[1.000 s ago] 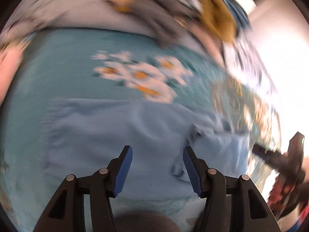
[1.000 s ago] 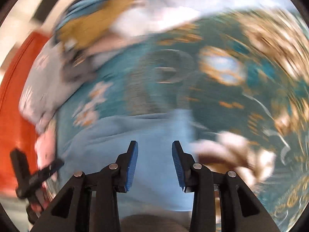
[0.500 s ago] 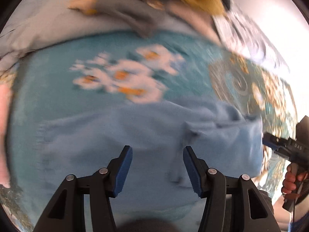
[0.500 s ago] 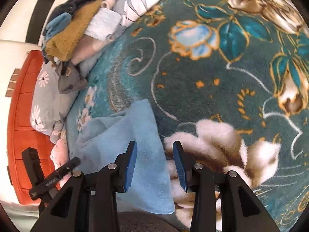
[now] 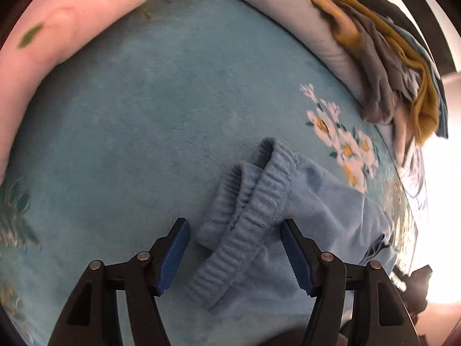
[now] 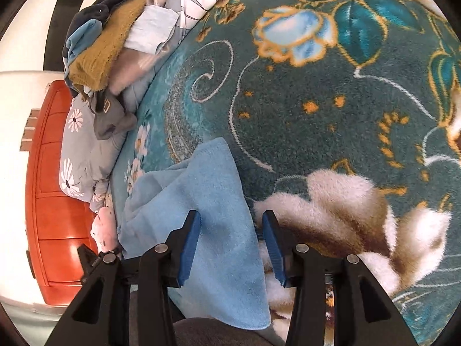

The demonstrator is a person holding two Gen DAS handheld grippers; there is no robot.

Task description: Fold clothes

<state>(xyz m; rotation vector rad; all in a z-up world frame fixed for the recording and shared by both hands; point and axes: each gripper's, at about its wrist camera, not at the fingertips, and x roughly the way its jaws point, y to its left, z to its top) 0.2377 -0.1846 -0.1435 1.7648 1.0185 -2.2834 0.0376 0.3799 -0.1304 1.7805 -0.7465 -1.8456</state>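
Light blue fleece trousers [image 5: 311, 216] lie on a teal floral blanket [image 5: 144, 115]. In the left wrist view their ribbed elastic waistband [image 5: 253, 219] is bunched and lies between the open jaws of my left gripper [image 5: 234, 255]. In the right wrist view the other end of the trousers [image 6: 213, 210] lies flat, and my right gripper [image 6: 230, 245] is open with its jaws astride that end. Neither gripper holds cloth.
A pile of unfolded clothes [image 6: 115, 37] (mustard, grey, dark blue) sits on a grey daisy-print pillow [image 6: 83, 155] at the far side. A pink pillow [image 5: 57, 26] lies at the left. An orange headboard [image 6: 54, 190] stands behind. The other gripper shows at the edge [image 6: 92, 262].
My left gripper has swung left along the trousers to the waistband end and come close to it. My right gripper has settled lower over the leg end.
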